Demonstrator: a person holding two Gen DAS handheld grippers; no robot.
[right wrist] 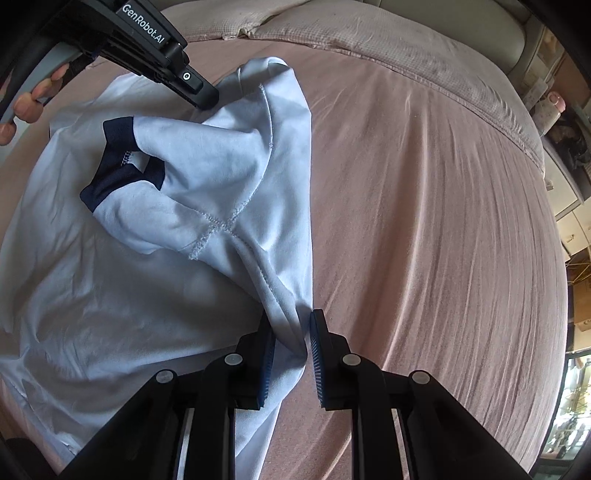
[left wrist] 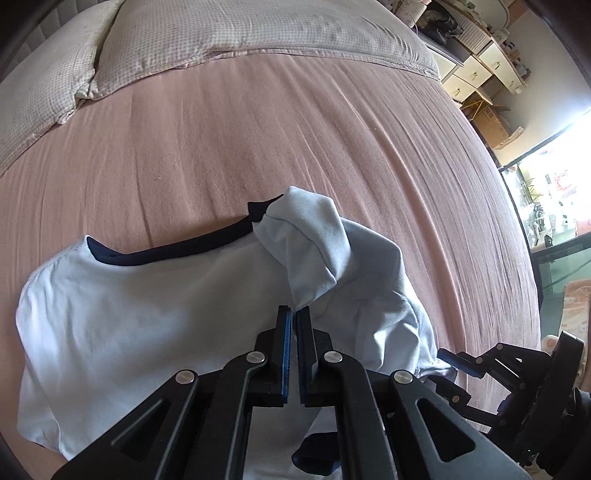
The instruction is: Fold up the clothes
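Pink sheet covers the whole bed (left wrist: 258, 129), with a checked grey-white quilt (left wrist: 229, 29) bunched along the far edge. Spread on the near part of the bed is the light blue t-shirt (left wrist: 122, 306), navy collar (left wrist: 184, 247) pointing toward the quilt, so its long axis runs from the camera toward the quilt. One side is lifted and folded over the body, and the navy-cuffed sleeve (right wrist: 122, 166) flops on top. Left tool (left wrist: 294, 314) has its pads nearly together, pinching a ridge of the shirt. Right tool (right wrist: 293, 325) is narrow too, with the shirt's side fold bunched between its pads.
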